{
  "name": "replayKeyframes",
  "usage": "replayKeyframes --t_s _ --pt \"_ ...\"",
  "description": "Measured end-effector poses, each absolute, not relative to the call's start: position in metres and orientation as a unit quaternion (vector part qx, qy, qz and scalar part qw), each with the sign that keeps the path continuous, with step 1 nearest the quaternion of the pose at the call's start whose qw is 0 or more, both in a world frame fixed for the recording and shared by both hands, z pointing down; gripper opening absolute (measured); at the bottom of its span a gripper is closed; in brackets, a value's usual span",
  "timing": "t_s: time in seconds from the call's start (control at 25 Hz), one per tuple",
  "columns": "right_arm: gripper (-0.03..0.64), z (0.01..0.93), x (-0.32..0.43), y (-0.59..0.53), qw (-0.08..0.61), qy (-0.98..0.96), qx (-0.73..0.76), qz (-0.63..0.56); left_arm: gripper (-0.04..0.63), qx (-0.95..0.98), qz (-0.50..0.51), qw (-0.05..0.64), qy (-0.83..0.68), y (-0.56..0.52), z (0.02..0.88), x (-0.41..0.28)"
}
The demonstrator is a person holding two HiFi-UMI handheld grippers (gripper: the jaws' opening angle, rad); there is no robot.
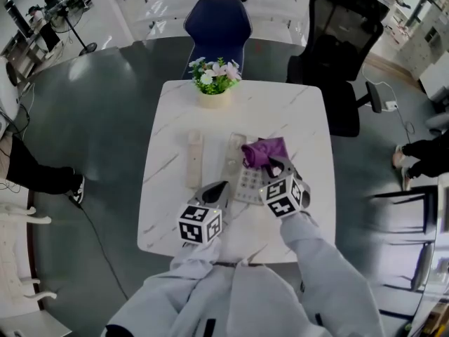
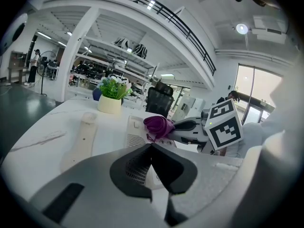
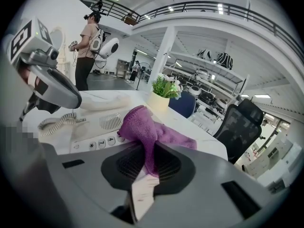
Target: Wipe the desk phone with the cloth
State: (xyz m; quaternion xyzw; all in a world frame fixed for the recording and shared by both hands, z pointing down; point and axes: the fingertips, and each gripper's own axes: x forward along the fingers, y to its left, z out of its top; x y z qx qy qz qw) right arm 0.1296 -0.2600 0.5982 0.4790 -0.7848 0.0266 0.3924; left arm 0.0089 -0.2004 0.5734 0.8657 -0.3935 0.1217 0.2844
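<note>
head view
table (image 1: 168, 118): white, marble-veined; it carries everything listed below.
phone (image 1: 240, 177): pale base lying near the middle of the table, keypad facing up.
handset (image 1: 193, 159): off the base, flat on the table just to its left, not touching it.
cloth (image 1: 264, 152): purple, bunched, resting on the far right part of the phone.
right gripper (image 1: 272, 166): over the near right part of the phone, jaws pointing into the cloth.
left gripper (image 1: 218, 189): just beside the near left corner of the phone, tips aimed away from the person.
flower pot (image 1: 214, 84): at the far edge of the table, well apart from the phone.
chairs: blue chair (image 1: 217, 23) behind the pot, black chair (image 1: 344, 44) at the far right corner.

left gripper view
left gripper jaws: closed together, tips meeting, nothing between them.
scene ahead: phone straight in front, handset to its left, cloth on the phone with the right gripper reaching into it from the right.

right gripper view
right gripper jaws: clamped on a fold of the cloth, with the cloth's white tag hanging between them.
cloth: humped up from the jaws, its free end draped over the phone beside the number keys (image 3: 97, 143).
cord (image 3: 54, 122): coiled, on the left of the phone, below the left gripper.
</note>
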Motion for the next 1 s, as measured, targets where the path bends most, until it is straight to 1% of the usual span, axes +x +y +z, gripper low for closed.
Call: replayKeyframes --t_s 1.0 --pt "0.040 0.606 0.113 -0.210 0.399 -0.795 0.455 0.045 -0.002 0.868 0.122 0.284 -0.390 -0.174 0.567 0.006"
